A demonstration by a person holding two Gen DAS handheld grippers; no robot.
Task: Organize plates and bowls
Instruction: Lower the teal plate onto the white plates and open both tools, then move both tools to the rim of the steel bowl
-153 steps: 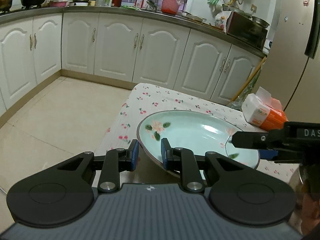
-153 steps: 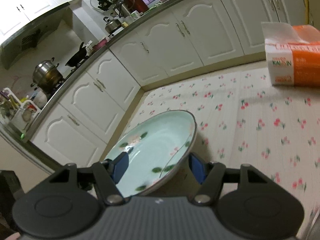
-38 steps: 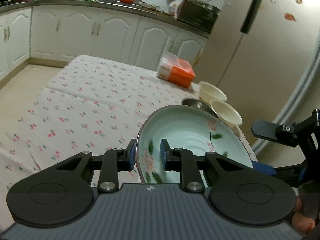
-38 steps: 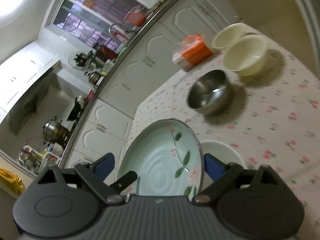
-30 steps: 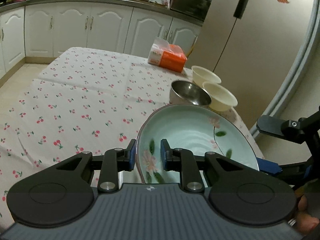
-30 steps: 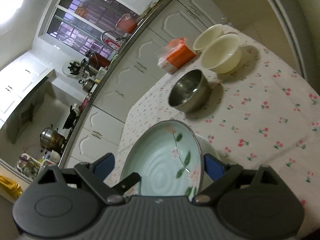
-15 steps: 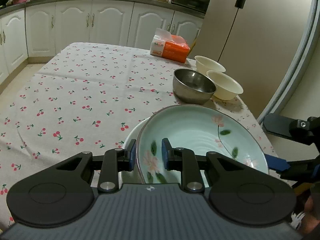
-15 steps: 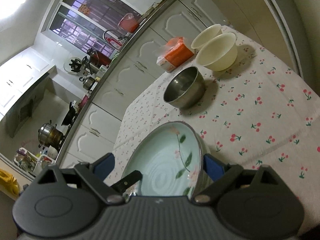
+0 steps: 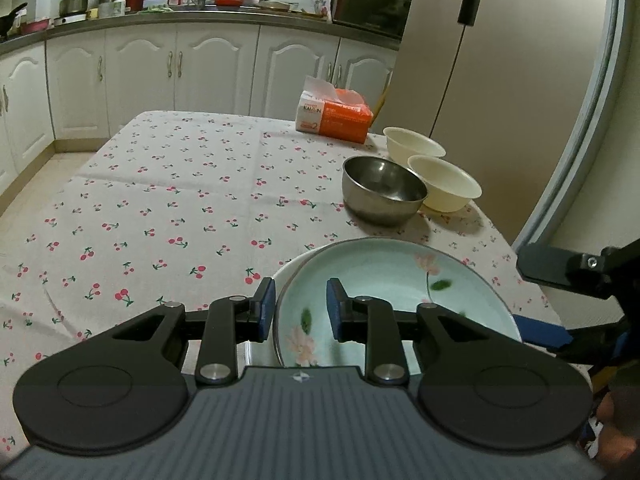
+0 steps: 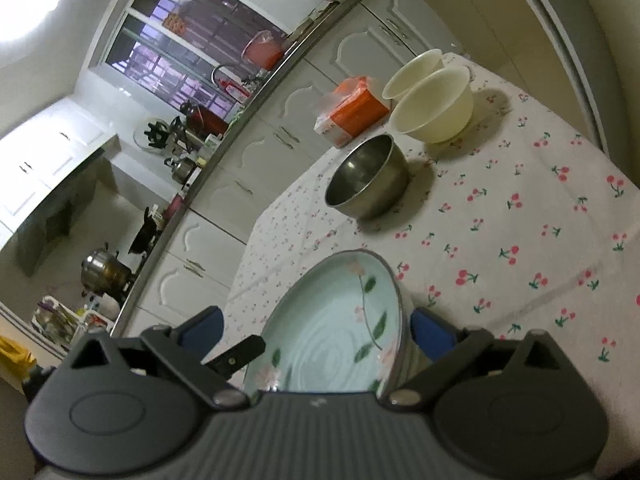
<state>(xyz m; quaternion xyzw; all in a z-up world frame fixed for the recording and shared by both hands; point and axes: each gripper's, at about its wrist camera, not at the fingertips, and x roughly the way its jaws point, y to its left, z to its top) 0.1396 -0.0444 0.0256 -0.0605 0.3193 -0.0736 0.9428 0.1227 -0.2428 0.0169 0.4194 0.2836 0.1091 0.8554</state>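
Easing left tongs (image 9: 300, 306) apart off the green plate (image 9: 384, 280) rim, right tongs (image 10: 316, 330) gaping wide astride it, letting it settle squarely onto the white plate (image 9: 286, 276) on the counter (image 9: 160, 184).

My pale green flowered plate (image 9: 384, 276) sits lower centre; round steel bowl (image 9: 382, 190) above it, two cream bowls (image 9: 444, 182) right, orange tissue pack (image 9: 334, 114) behind.
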